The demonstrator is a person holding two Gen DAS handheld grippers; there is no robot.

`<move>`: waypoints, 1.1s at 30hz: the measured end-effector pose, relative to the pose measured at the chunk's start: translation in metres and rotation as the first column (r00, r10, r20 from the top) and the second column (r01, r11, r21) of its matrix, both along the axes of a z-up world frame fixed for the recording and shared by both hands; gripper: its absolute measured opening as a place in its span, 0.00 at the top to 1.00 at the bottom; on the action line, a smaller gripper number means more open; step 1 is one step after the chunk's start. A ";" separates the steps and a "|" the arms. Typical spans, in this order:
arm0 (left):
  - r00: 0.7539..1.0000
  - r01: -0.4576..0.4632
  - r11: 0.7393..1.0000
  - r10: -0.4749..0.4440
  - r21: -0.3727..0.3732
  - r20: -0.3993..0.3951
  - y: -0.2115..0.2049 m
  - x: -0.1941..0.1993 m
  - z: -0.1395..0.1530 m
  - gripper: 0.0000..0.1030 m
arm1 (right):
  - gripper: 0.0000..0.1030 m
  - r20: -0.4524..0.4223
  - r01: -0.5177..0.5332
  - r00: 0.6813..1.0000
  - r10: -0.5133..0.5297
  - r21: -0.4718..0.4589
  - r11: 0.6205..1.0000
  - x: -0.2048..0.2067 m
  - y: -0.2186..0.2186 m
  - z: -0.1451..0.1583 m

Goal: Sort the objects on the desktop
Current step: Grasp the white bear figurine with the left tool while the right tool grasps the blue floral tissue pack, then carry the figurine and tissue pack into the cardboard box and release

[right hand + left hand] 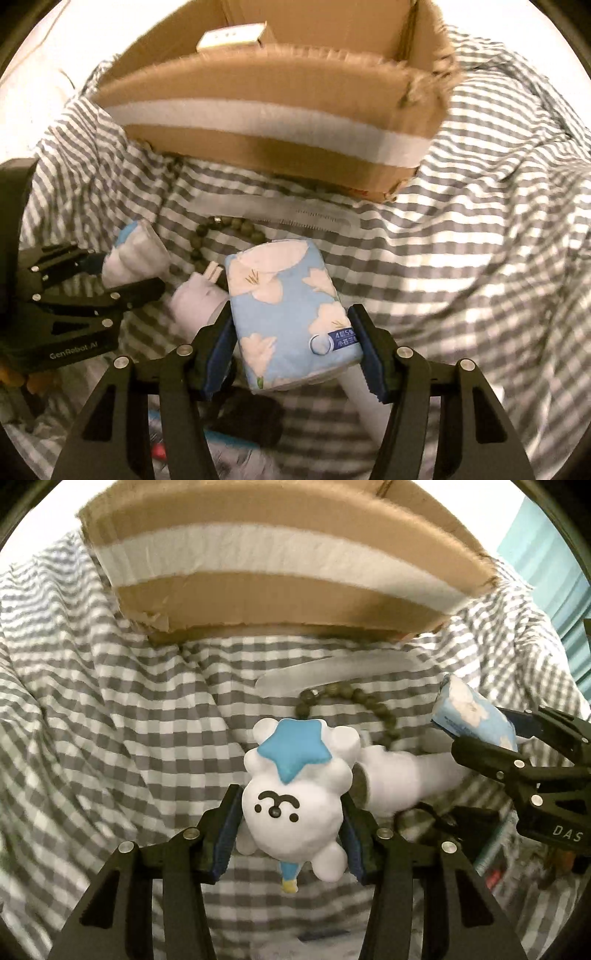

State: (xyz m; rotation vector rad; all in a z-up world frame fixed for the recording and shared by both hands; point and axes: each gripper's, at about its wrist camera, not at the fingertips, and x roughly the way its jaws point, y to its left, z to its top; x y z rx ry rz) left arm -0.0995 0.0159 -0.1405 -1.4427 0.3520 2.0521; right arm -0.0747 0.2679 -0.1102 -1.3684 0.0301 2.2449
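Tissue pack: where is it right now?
The tissue pack is clamped in the right gripper, held above the checked cloth just short of the cardboard box; the left wrist view shows it at right, beside the plush toy.

A white plush toy [291,808] with a blue star on its head hangs face-forward between gripper pads, while a light-blue tissue pack [291,314] printed with white flowers is held tilted, before an open cardboard box [280,110].
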 end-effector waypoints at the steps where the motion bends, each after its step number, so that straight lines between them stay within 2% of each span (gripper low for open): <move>1: 1.000 0.002 1.000 -0.002 0.004 -0.011 -0.001 0.005 0.006 0.51 | 0.42 -0.010 0.002 1.000 -0.002 0.002 1.000 0.004 -0.004 0.004; 7: 0.998 0.000 0.998 0.004 0.061 -0.060 -0.009 0.007 0.042 0.51 | 0.42 -0.056 0.003 0.998 -0.001 0.036 0.999 0.018 -0.029 0.030; 13: 0.990 -0.012 0.992 0.030 0.128 -0.136 0.000 0.006 0.089 0.51 | 0.42 -0.170 -0.019 0.985 0.030 0.066 0.998 0.023 -0.051 0.072; 20: 0.976 -0.002 0.977 0.049 0.214 -0.213 0.015 -0.052 0.155 0.51 | 0.42 -0.305 -0.058 0.949 0.082 0.086 0.995 -0.005 -0.043 0.136; 23: 0.967 0.004 0.979 0.048 0.204 -0.251 0.034 -0.081 0.164 0.51 | 0.42 -0.338 -0.066 0.937 0.085 0.067 0.996 -0.035 -0.022 0.155; 27: 0.962 0.009 0.988 0.033 0.152 -0.270 0.066 -0.124 0.159 0.51 | 0.42 -0.328 -0.054 0.942 0.068 0.052 0.997 -0.078 0.012 0.160; 29: 0.961 0.002 0.988 0.040 0.154 -0.273 0.077 -0.142 0.154 0.51 | 0.42 -0.323 -0.028 0.945 0.044 0.056 0.998 -0.097 0.029 0.159; 32: 0.960 -0.010 0.989 0.050 0.147 -0.277 0.090 -0.165 0.146 0.51 | 0.40 -0.370 -0.012 0.929 0.027 0.042 0.999 -0.111 0.048 0.160; 33: 0.958 -0.009 0.989 0.050 0.147 -0.283 0.092 -0.168 0.144 0.49 | 0.35 -0.379 -0.016 0.925 0.029 0.038 0.999 -0.114 0.051 0.160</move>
